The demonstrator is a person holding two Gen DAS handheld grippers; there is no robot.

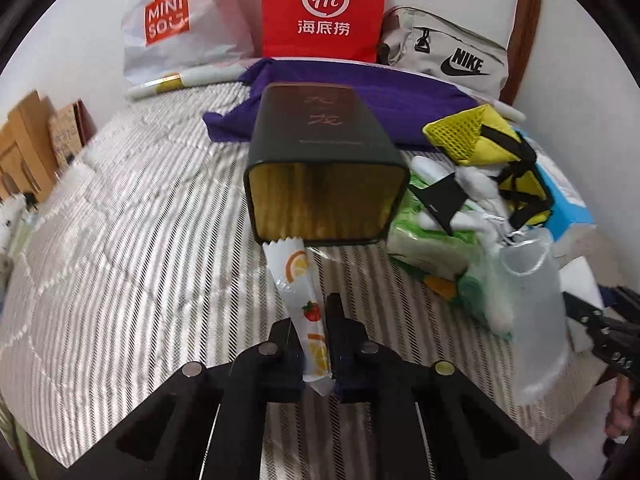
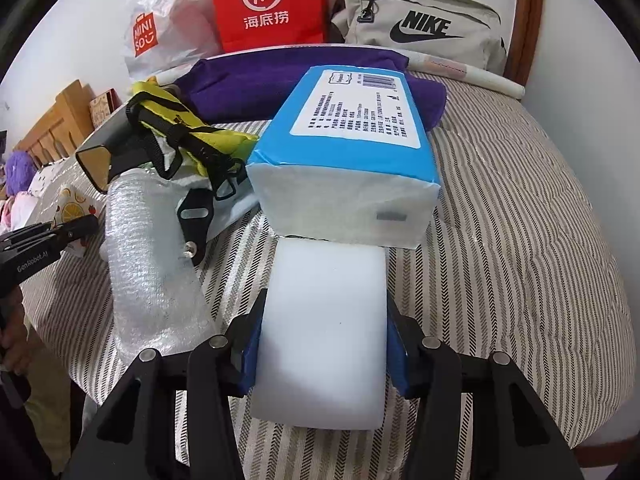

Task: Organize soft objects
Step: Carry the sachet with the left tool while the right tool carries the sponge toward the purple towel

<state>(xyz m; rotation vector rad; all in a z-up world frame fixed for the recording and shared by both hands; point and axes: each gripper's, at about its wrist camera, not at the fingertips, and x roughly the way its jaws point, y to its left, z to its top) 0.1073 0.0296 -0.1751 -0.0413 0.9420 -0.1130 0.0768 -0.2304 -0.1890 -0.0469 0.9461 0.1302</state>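
Sachet [image 1: 308, 312]: pinched flat in my left gripper [image 1: 310, 334], its top end poking at the mouth of the tin [image 1: 324, 172] lying on its side mid-bed; I hold it by the lower half so the free end can lead in.
Foam block [image 2: 324, 320]: between my right gripper's [image 2: 324, 332] blue pads [image 2: 250, 356], both pressed to its sides, its far end butting the tissue pack [image 2: 348, 136].
Bed [image 2: 520, 240]: striped cover carries the lot; bubble wrap [image 2: 152, 264] and yellow pouch [image 2: 184, 120] are heaped between tin and tissues.
Left hand: pitched steeply down, aimed at the tin.
Right hand: same downward tilt, near the bed's front edge.
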